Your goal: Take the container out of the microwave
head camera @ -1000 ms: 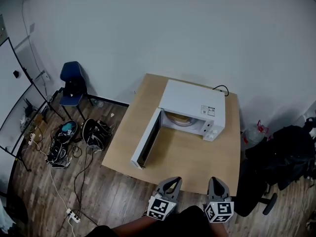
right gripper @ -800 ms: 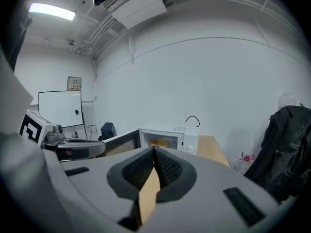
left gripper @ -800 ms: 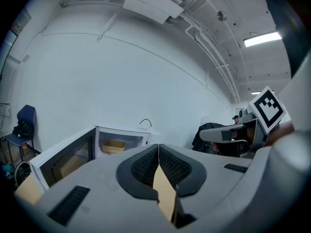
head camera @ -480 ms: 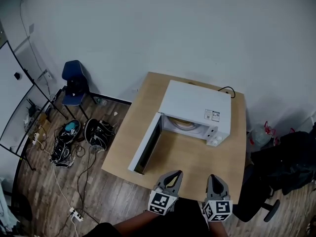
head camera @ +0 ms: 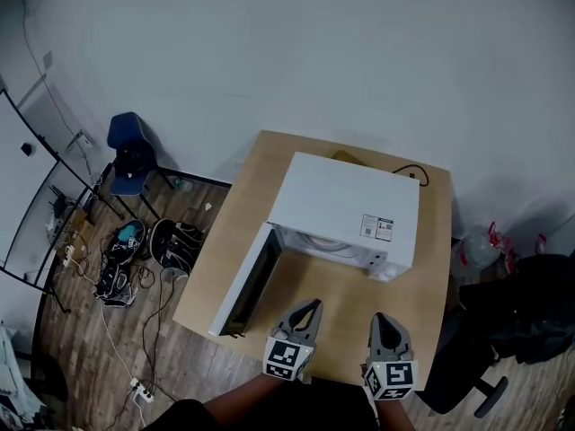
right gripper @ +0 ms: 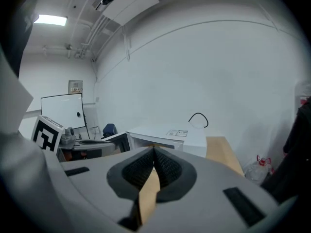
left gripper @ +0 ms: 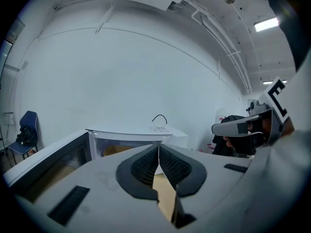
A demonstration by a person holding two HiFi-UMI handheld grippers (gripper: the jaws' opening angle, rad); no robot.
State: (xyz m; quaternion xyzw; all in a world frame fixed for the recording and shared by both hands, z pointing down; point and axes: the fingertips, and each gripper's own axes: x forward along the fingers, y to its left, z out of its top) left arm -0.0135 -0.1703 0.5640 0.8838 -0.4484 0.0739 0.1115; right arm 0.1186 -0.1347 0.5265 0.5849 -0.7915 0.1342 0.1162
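Note:
A white microwave (head camera: 346,205) stands on a light wooden table (head camera: 346,290) with its door (head camera: 244,281) swung open to the left. Inside its cavity a pale round container (head camera: 325,241) shows partly; in the left gripper view a tan edge of the container (left gripper: 112,150) shows in the opening. My left gripper (head camera: 305,311) is shut and empty over the table's near edge, in front of the open door. My right gripper (head camera: 381,323) is beside it, also shut with nothing held. Both point toward the microwave (right gripper: 167,136).
A black cable (head camera: 411,174) runs from the microwave's back. On the floor at left are a blue chair (head camera: 128,151), dark bags (head camera: 171,245) and loose cords. A dark office chair (head camera: 517,317) stands at the right, with a whiteboard frame (head camera: 36,205) at far left.
Both grippers and the view have moved toward the table; the microwave now looks larger and nearer, and the jaw tips are over the table's near edge. Both jaws stayed shut.

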